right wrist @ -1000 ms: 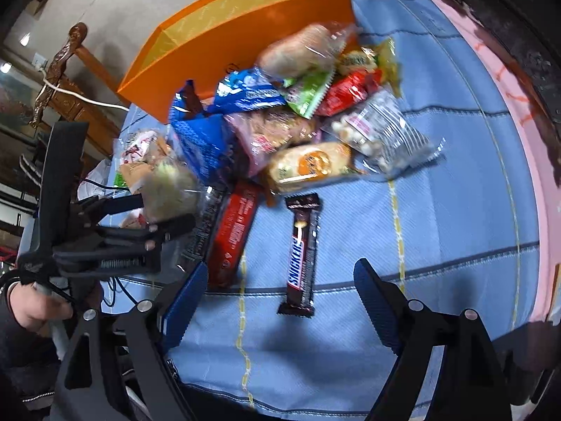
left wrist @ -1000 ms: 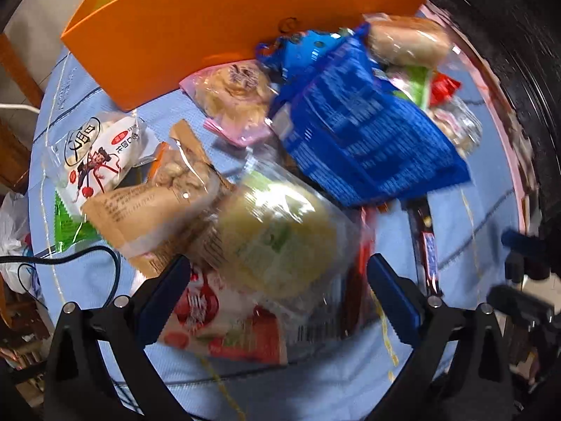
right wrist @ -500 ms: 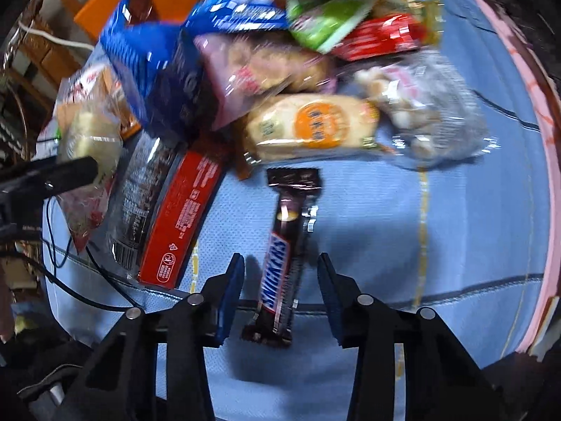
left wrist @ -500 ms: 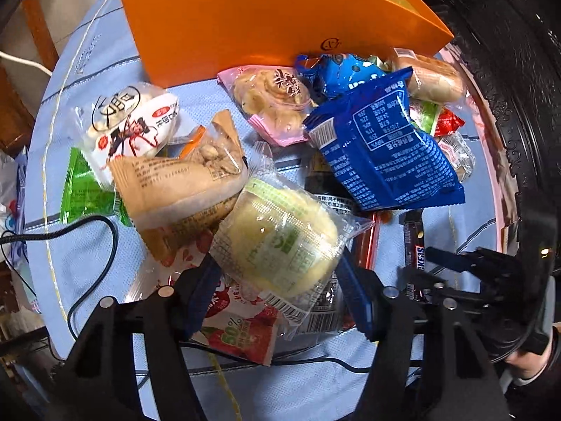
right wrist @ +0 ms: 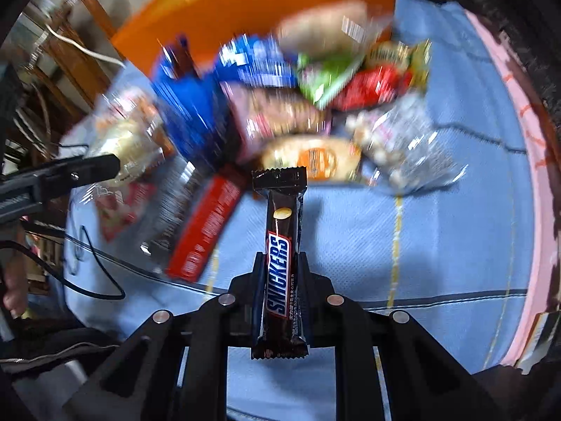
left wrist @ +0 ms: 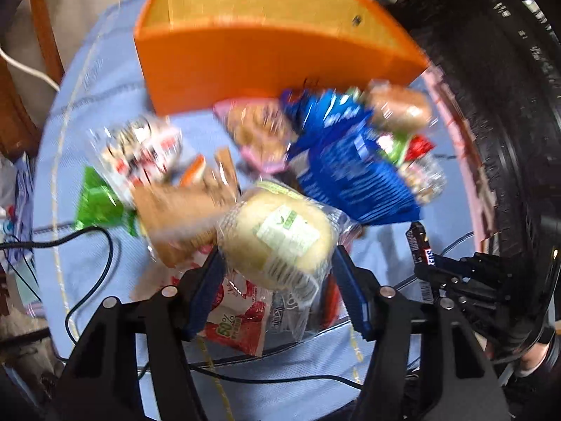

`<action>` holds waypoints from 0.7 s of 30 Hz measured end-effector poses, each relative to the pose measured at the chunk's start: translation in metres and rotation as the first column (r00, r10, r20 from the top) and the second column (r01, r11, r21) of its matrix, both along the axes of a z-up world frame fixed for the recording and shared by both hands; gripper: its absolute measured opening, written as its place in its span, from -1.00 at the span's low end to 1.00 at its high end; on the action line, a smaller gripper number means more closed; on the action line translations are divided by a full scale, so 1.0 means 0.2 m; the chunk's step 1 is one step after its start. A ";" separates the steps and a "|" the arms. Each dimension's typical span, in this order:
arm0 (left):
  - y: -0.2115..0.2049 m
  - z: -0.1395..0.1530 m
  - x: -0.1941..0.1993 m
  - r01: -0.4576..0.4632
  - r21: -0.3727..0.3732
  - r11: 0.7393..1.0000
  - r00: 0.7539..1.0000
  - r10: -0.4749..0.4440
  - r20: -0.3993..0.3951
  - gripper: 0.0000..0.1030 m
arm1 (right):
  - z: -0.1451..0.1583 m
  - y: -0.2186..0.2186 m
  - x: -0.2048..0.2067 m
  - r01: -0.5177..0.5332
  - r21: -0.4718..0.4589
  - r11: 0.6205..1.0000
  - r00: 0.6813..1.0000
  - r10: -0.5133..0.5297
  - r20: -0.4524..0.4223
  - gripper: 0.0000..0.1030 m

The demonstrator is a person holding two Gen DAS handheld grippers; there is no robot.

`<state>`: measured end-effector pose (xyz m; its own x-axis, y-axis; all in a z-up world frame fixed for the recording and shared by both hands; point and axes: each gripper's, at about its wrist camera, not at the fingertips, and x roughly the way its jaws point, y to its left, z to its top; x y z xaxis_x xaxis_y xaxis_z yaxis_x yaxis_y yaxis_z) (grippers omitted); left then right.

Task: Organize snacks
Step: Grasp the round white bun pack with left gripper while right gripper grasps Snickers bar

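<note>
Gripping: both grippers hold a snack over the blue tablecloth (right wrist: 438, 245).
Left gripper (left wrist: 277, 263): jaws have just been closing; blue pads now press either side of a pale round bun in clear wrap (left wrist: 280, 238), raised above the pile.
Under the bun: red-and-white strawberry packet (left wrist: 238, 319), brown paper-wrapped snack (left wrist: 175, 210), green packet (left wrist: 98, 203).
Centre pile: blue bag (left wrist: 347, 172), pink-wrapped pastry (left wrist: 256, 129); much blurred.
Orange box (left wrist: 266, 52): upright behind the pile, open top.
Right gripper (right wrist: 280, 263): jaws have just closed, clamped on a Snickers bar (right wrist: 280, 259), its far end pointing toward the pile.
Beside the bar: red box (right wrist: 207, 228) on its left.
</note>
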<state>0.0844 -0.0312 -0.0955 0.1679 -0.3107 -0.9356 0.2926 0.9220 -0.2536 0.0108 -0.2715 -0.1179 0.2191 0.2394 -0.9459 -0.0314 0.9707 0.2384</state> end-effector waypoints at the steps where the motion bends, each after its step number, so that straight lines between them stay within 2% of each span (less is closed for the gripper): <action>1: 0.00 0.02 0.00 0.001 -0.005 1.000 1.000 -0.001 0.008 0.17 | 0.04 -0.01 0.01 0.005 0.011 1.000 1.000 -0.005 0.014 -0.67; 5: 0.02 0.12 0.00 -0.011 -0.020 1.000 0.999 0.012 0.042 0.12 | 0.14 -0.03 0.02 0.002 0.038 0.999 0.998 -0.005 0.061 -0.67; 6: 0.02 0.13 0.00 -0.013 -0.024 1.000 0.999 0.014 0.051 -0.02 | 0.18 -0.02 0.04 -0.003 0.047 0.999 0.997 0.000 0.075 -0.67; 7: 0.01 0.14 0.01 -0.010 -0.028 1.000 0.999 0.012 0.053 -0.03 | 0.20 -0.02 0.06 -0.008 0.054 0.999 0.996 0.003 0.086 -0.67; 9: 0.03 0.15 0.01 0.002 -0.032 0.999 0.999 0.000 0.054 -0.04 | 0.24 0.01 0.05 -0.022 0.056 0.998 0.996 0.017 0.092 -0.67; 11: 0.02 0.09 0.02 0.001 -0.004 1.000 1.000 -0.001 0.031 -0.03 | 0.22 0.03 0.07 -0.029 0.051 0.998 0.996 0.024 0.085 -0.67; 12: 0.01 0.03 0.03 0.007 0.013 1.000 1.000 -0.007 -0.009 -0.01 | 0.22 0.04 0.08 -0.032 0.053 0.998 0.996 0.028 0.079 -0.67; 14: 0.02 -0.04 0.03 0.013 -0.003 1.000 0.999 -0.013 -0.043 0.02 | 0.21 0.06 0.09 -0.041 0.056 0.998 0.997 0.037 0.070 -0.67; 16: 0.01 -0.09 0.03 0.011 -0.021 1.000 0.998 -0.012 -0.057 0.23 | 0.19 0.07 0.10 -0.045 0.052 0.998 0.997 0.041 0.060 -0.67; 18: -0.01 -0.14 0.04 0.017 -0.028 0.999 0.996 -0.019 -0.083 0.30 | 0.18 0.08 0.10 -0.043 0.051 0.998 0.998 0.040 0.053 -0.67; 21: -0.06 -0.20 0.05 0.025 0.002 1.000 0.995 -0.025 -0.094 0.35 | 0.17 0.07 0.11 -0.036 0.051 0.998 0.998 0.034 0.052 -0.67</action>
